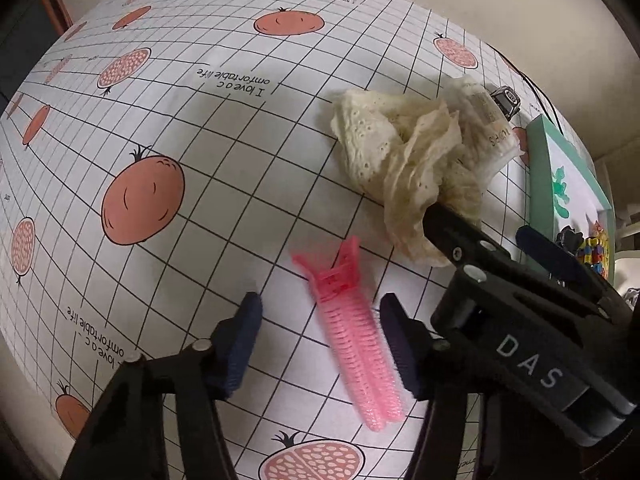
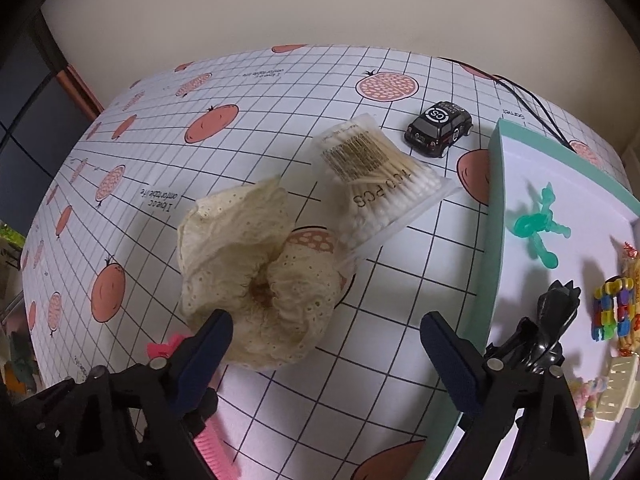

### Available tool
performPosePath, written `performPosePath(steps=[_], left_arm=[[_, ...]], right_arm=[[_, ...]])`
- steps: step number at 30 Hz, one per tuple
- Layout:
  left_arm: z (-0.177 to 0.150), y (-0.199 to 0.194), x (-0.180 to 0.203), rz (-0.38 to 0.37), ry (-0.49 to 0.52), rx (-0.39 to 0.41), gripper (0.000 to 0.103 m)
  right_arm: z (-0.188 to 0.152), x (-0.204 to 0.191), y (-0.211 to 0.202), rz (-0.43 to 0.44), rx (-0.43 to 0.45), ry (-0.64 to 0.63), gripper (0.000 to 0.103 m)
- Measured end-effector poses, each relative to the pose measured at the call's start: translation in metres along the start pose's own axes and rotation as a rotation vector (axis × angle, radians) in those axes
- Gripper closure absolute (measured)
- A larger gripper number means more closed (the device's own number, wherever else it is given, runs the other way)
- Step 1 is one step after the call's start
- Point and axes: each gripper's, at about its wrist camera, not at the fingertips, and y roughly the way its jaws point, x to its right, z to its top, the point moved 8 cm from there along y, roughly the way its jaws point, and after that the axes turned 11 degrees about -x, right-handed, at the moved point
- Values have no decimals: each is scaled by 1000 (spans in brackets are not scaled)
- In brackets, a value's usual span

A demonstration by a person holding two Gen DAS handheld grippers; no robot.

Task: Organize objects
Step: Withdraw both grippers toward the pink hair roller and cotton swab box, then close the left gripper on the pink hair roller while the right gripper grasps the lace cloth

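Left hand-held gripper (image 1: 320, 344) wide, straddling pink hair clip (image 1: 352, 332); center, close squarely. Right hand-held gripper (image 2: 326, 354) wide, cream scrunchie (image 2: 256, 276) just ahead.

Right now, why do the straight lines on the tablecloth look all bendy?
Fisheye lenses bend them: in the left wrist view the tablecloth grid bulges like a ball, and the pink hair clip looks slightly smeared; in the right wrist view the grid curves too, and the picture darkens at its corners.

Plain cream wall (image 2: 320, 8) behind table; dark window (image 2: 24, 120) left.
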Motion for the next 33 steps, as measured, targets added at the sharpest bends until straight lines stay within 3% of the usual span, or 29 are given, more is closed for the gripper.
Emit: performPosePath(steps=[3,9,19,28,33], left_arm=[[0,-2,-3,3,5,7,58],[-1,-4,-8,6,8,15,66],[0,-9,-25,30,-11,32,70],[13,-15,-82,46,-93,61,70],[18,-18,-89,62,-122,75,70]], right_arm=[[0,0,0,2,0,0,11],[0,-3,3,10,-4,-3,15],[1,-1,6,4,-4,0,21],[3,-1,6,-50,4,-16,33],[2,-1,7,-79,1,-23,40]])
